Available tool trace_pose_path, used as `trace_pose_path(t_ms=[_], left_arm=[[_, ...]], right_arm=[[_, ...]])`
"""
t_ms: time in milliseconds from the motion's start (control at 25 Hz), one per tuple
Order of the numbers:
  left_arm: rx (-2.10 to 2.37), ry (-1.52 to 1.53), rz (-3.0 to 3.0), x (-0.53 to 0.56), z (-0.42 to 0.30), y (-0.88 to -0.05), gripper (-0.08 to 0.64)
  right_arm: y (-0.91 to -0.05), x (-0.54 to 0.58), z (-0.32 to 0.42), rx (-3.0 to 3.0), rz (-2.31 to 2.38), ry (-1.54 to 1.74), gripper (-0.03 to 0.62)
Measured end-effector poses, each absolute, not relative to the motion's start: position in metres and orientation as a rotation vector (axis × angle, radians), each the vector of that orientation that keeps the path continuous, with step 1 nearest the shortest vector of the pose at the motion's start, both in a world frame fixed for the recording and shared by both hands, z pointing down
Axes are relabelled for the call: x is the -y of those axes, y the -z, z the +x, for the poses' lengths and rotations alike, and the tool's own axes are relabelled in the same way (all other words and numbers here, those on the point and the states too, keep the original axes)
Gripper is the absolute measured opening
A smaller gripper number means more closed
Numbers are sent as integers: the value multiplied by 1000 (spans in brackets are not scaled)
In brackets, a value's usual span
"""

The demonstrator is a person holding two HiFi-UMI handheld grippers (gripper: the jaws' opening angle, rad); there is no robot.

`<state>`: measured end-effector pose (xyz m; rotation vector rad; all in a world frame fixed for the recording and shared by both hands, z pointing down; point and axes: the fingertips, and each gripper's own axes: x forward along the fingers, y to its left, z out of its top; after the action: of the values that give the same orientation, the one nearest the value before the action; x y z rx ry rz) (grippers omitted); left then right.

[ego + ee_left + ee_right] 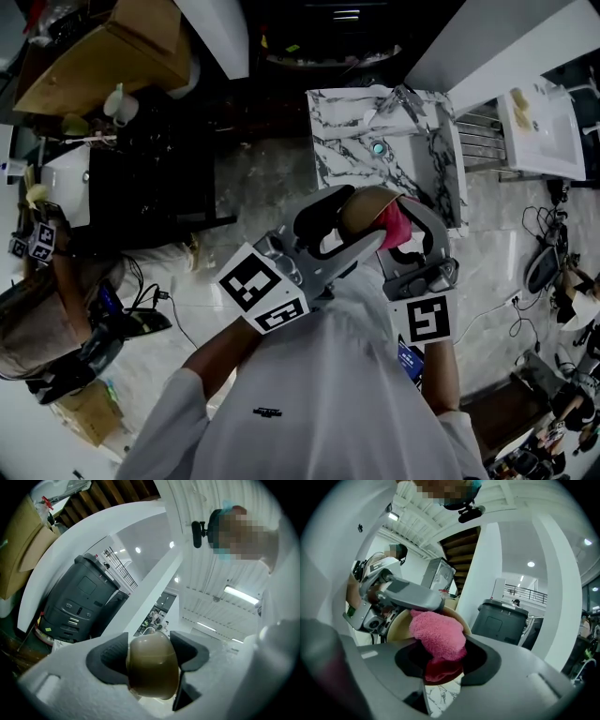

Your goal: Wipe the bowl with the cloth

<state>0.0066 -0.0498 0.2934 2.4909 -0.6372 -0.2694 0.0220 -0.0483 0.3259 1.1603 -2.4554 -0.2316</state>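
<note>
1. Held in mid-air at frame centre: bowl (pixel 361 208), pinched between left gripper (pixel 152 660) jaws (a narrow bite).
2. Clamped in right gripper (pixel 440 660) jaws, pressed into the bowl: pink cloth (pixel 438 634).
3. Risks levering the bowl loose through hard wiping.

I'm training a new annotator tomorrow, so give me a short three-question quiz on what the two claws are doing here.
1. True or false: the left claw is shut on the bowl.
2. Which colour is the cloth held in the right claw? A pink, B blue, C white.
3. Fill in: the cloth sits against the bowl's ___ surface.
Key: 1 true; 2 A; 3 inner.
</note>
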Motion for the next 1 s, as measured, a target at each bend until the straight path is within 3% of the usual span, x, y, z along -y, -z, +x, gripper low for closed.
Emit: trace_pose_path(t_ms=[1000], left_arm=[[656,279,2479,54,-2,-290,284]], right_arm=[[-330,17,-4,2542,953,273,150]])
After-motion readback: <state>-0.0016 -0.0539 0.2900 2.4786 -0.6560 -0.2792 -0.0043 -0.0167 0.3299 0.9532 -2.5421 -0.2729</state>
